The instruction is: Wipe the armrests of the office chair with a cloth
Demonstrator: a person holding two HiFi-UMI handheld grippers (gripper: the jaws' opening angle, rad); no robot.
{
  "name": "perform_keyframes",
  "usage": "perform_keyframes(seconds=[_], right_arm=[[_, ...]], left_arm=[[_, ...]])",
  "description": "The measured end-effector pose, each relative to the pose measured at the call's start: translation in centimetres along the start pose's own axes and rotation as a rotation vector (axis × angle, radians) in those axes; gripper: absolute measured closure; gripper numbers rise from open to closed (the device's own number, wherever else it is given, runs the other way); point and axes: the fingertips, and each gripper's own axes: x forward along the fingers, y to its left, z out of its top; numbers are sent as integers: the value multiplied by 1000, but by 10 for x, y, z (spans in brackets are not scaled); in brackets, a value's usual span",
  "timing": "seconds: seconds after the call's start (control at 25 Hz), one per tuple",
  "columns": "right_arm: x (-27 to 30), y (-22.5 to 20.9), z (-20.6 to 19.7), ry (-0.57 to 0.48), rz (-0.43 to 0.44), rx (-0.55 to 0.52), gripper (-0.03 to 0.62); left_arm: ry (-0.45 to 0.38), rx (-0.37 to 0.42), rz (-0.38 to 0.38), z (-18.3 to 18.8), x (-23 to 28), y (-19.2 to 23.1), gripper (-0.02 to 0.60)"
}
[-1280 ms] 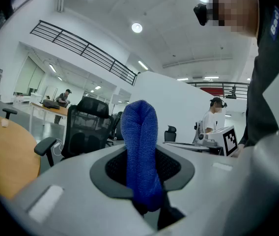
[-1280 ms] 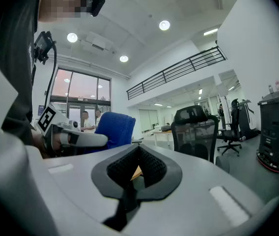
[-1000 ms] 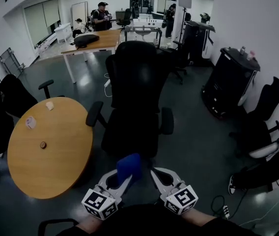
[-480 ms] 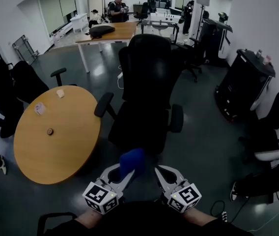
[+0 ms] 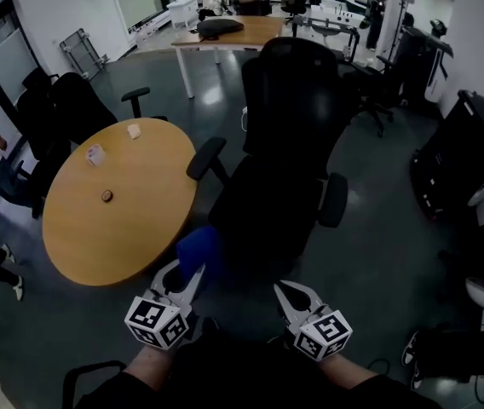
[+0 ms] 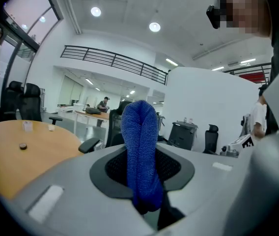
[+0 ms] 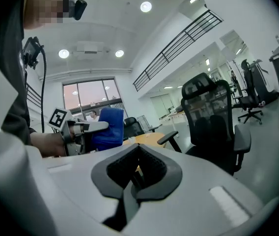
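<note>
Round table (image 5: 114, 220): wooden top, at ten o'clock from the grippers; three small items on it, too small to name.
Left gripper (image 5: 184, 278): clamped on the blue cloth (image 6: 140, 151), a folded wad standing up between the jaws, at seven o'clock of the chair seat.
Left armrest (image 5: 205, 158): at twelve o'clock from the cloth, apart from it.
Office chair (image 5: 286, 177): black, high-backed, at twelve o'clock ahead of both grippers.
Right armrest (image 5: 333, 200): at three o'clock of the seat, untouched.
Right gripper (image 5: 295, 296): jaws closed together, nothing between; at five o'clock of the seat.
</note>
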Motion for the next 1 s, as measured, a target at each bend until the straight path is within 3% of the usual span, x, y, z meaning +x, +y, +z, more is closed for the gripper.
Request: perform_keyframes(seconds=[0.16, 0.36, 0.56, 0.8, 1.0], right_arm=[[14, -14, 1, 38, 7, -16, 591], [61, -33, 5, 63, -41, -27, 591], [147, -54, 13, 98, -122, -55, 591], [264, -49, 22, 178, -147, -74, 591], [326, -56, 23, 227, -155, -91, 591]], left_arm=[[-34, -16, 61, 8, 8, 31, 460], [-61, -48, 52, 17, 41, 89, 460], [-86, -59, 38, 42, 93, 187, 460], [-98, -106, 69, 68, 156, 316, 460], [-75, -112, 79, 69, 208, 381, 460]])
